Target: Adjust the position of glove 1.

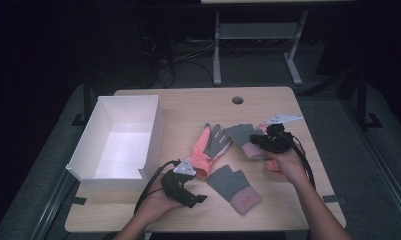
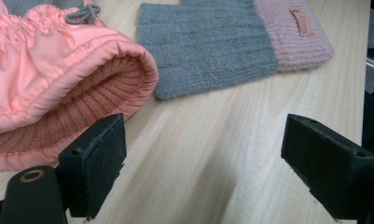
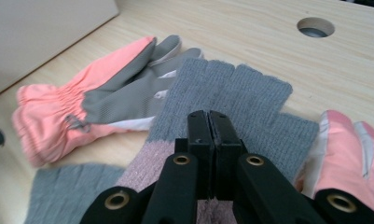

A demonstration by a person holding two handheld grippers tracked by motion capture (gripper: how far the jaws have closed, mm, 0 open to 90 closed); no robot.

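My left gripper (image 1: 194,197) (image 2: 205,135) stands open just above the table, with bare wood between its jaws. The ribbed cuff of a pink and grey padded glove (image 1: 210,145) (image 2: 49,79) (image 3: 96,98) lies right beside its left jaw. A grey knit fingerless glove with a pink cuff (image 1: 235,187) (image 2: 222,42) lies flat beyond it. My right gripper (image 1: 258,141) (image 3: 208,114) is shut on a second grey knit glove (image 1: 242,134) (image 3: 250,102), pinching it near its pink cuff. A second pink padded glove (image 1: 274,165) (image 3: 348,158) lies under the right hand.
A white open box (image 1: 153,130) (image 3: 35,28) stands at the table's left. A round cable hole (image 1: 237,100) (image 3: 315,27) is near the far edge. Bare wood runs along the front edge. The legs of another table stand on the floor beyond.
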